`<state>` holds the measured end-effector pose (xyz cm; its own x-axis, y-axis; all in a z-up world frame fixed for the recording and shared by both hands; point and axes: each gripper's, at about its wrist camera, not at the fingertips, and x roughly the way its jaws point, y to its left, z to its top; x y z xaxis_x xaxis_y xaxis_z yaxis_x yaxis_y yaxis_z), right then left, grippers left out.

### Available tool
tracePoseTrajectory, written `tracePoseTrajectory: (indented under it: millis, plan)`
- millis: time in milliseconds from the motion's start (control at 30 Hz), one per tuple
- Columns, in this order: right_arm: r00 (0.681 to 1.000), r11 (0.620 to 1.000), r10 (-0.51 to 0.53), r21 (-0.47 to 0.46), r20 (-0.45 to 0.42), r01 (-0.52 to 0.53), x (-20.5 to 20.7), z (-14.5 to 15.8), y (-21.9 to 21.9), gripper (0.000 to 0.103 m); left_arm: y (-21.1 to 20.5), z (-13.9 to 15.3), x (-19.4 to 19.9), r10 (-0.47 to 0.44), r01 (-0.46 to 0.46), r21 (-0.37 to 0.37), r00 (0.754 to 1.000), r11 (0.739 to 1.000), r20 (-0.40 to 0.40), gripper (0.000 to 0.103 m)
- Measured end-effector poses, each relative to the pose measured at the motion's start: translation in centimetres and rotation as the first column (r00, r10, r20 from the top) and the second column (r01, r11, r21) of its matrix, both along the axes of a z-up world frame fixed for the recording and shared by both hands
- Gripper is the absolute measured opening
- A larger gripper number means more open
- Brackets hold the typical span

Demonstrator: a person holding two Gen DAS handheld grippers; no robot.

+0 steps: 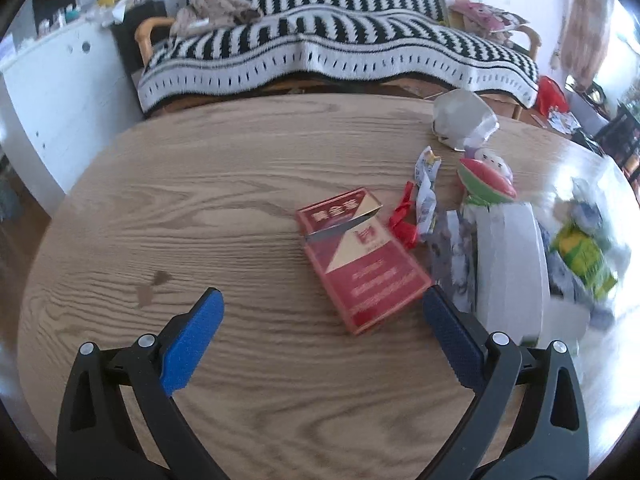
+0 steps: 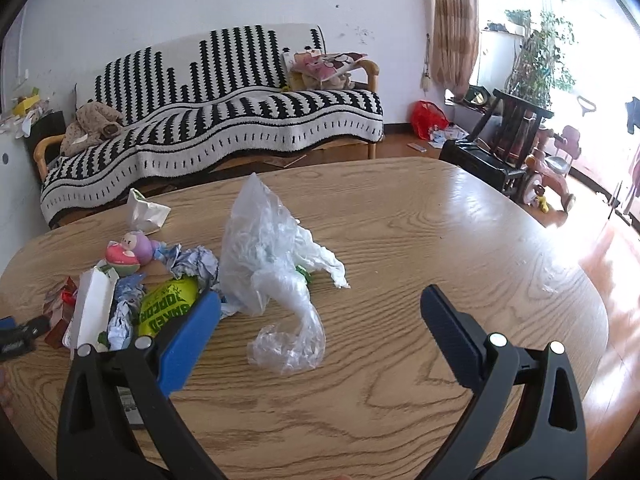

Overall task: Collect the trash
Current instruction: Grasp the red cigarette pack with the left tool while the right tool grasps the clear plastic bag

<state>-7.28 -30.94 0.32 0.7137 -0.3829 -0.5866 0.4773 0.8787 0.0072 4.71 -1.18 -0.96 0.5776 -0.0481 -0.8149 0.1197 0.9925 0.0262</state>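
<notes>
Left wrist view shows the left gripper (image 1: 322, 300) spread wide and empty above the wooden table (image 1: 224, 216), with a red cigarette box (image 1: 360, 260) lying flat just ahead, its near corner close to the right-hand finger, and a red wrapper (image 1: 405, 220) and white paper tray (image 1: 508, 264) beyond and to the right. Right wrist view has the right gripper (image 2: 320, 300) equally wide and empty, a crumpled clear plastic bag (image 2: 272, 268) directly ahead between its fingers, and a green popcorn packet (image 2: 168, 308) beside the left-hand finger among crumpled paper (image 2: 196, 264).
</notes>
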Motion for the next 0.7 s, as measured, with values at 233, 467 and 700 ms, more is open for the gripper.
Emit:
tracePoseTrajectory:
  millis: [233,467,700]
  plan:
    - [0.999,0.995,0.037,0.097,0.002,-0.037,2.1,-0.2,-1.5,0.097,-1.1,-2.2,2.7,0.014,-0.011,0.052,0.999,0.999,-0.042,0.097]
    - [0.980,0.982,0.173,0.089,-0.102,-0.164,8.7,-1.6,-1.1,0.070,1.9,-2.8,3.3,-0.008,0.008,-0.009,0.998,1.000,-0.056,0.082]
    - [0.986,0.969,0.159,0.182,0.059,-0.167,6.2,0.4,-2.2,0.009,2.9,-1.0,2.4,-0.048,0.045,-0.116,0.999,0.992,-0.022,0.053]
